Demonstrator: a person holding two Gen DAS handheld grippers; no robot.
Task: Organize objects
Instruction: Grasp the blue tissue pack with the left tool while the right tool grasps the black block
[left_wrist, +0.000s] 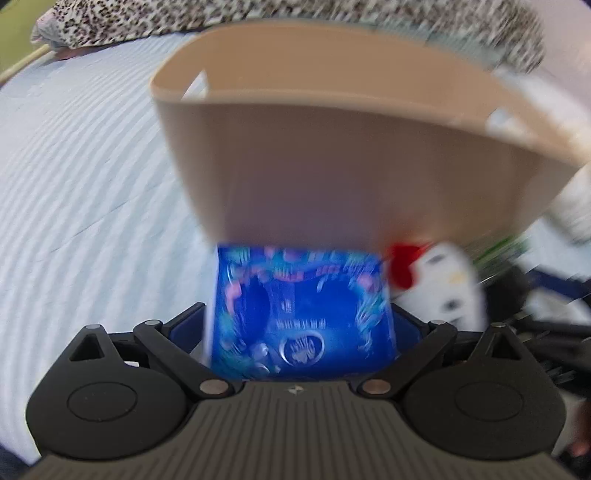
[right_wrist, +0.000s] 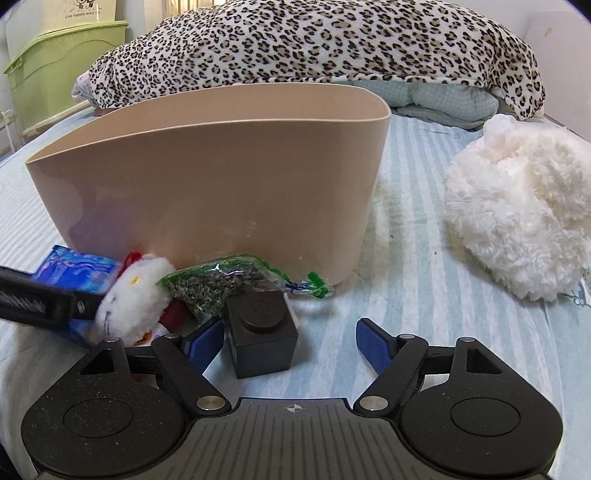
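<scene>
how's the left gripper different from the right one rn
The left gripper is shut on a blue packet; the right gripper is open and holds nothing. The left one's view is blurred, with the packet right at the beige bin; the right one's view is sharp, with a black cube on the bed between its fingers. Both point at the bin.

Blue packet's (left_wrist: 301, 314) print blurred

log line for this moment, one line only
left gripper: shut on blue packet | right gripper: open, empty | beige bin: upright | black cube: on bed
</scene>
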